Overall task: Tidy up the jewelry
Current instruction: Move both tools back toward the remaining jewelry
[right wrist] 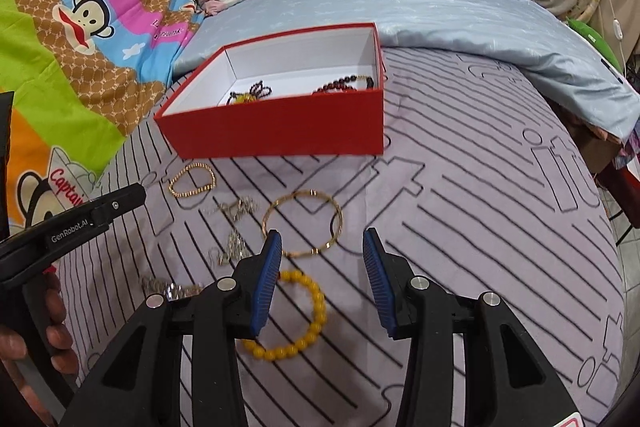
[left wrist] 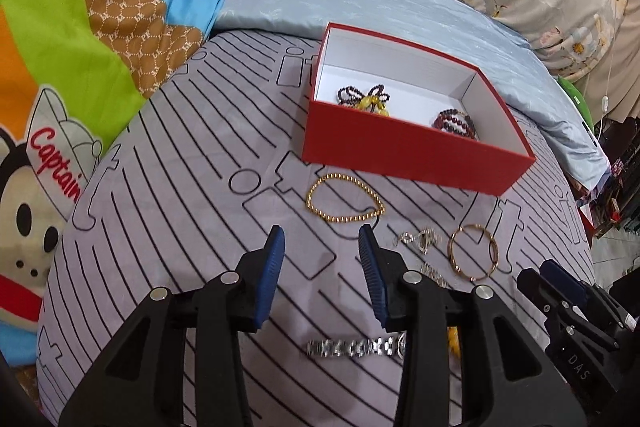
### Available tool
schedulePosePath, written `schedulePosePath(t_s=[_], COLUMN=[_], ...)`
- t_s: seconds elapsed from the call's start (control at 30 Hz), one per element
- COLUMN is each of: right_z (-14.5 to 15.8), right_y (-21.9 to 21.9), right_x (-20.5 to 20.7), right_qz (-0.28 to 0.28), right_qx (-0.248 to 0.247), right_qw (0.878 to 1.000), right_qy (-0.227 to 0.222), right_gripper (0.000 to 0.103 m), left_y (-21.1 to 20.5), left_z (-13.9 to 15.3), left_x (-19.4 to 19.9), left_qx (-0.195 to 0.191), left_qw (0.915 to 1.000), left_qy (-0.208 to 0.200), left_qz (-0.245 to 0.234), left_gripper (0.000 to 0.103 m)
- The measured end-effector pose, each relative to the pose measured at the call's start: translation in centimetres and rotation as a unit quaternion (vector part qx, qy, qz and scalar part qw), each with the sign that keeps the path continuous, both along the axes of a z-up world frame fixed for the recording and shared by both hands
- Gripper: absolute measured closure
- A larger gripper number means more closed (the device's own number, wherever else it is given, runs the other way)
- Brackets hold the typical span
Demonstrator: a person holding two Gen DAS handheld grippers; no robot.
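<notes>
Both my grippers, left (left wrist: 322,241) and right (right wrist: 322,245), hang with jaws parted, grasping nothing. Short of the red box (left wrist: 400,151) lie the gold bead bracelet (left wrist: 344,201), bangle (right wrist: 304,223), yellow bead bracelet (right wrist: 298,319) and silver watch (left wrist: 356,347); two dark bead strands sit inside it.

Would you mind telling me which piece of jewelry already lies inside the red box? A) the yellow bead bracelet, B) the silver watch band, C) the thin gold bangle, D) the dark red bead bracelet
D: the dark red bead bracelet lies on the white floor of the red box, while the other three lie on the striped bedsheet outside it.
</notes>
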State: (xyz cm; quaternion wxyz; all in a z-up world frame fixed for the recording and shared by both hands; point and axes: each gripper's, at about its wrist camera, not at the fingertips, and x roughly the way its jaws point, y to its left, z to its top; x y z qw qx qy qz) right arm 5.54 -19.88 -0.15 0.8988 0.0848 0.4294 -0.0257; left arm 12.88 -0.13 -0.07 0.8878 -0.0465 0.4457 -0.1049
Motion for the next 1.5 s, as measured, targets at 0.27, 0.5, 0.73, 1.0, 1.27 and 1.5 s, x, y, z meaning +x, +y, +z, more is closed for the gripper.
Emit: schedulePosePath(t_s=[0.27, 0.5, 0.73, 1.0, 1.27, 1.5], right_z=[-1.7, -2.3, -3.2, -3.5, -3.5, -3.6], right_y=[0.5, 0.8, 1.5, 2.0, 1.5, 1.3], right_x=[-2.2, -2.8, -2.3, -1.5, -1.6, -1.6], right_qz=[0.002, 0.005, 0.011, 0.012, 0.008, 0.004], right_qx=[0.003, 0.008, 0.003, -0.021, -0.028, -0.023], right_qw=[1.000, 1.000, 0.999, 0.999, 0.999, 0.999], right_qy=[0.022, 0.027, 0.034, 0.032, 0.033, 0.035], right_gripper=[0.061, 0.065, 0.070, 0.090, 0.096, 0.096], left_y=[0.4, 0.8, 1.6, 2.2, 2.0, 1.1], left_z=[-1.2, -2.1, -2.7, -3.2, -3.0, -2.4], left_x=[-2.3, -3.4, -3.7, -3.3, -2.0, 1.2], left_qx=[0.004, 0.003, 0.003, 0.004, 0.003, -0.003], left_qw=[0.9999, 0.9997, 0.9994, 0.9991, 0.9991, 0.9993], left_qy=[0.015, 0.026, 0.033, 0.040, 0.036, 0.027], left_qz=[-0.002, 0.000, 0.008, 0.018, 0.020, 0.025], left_gripper=[0.061, 0.058, 0.058, 0.058, 0.058, 0.058])
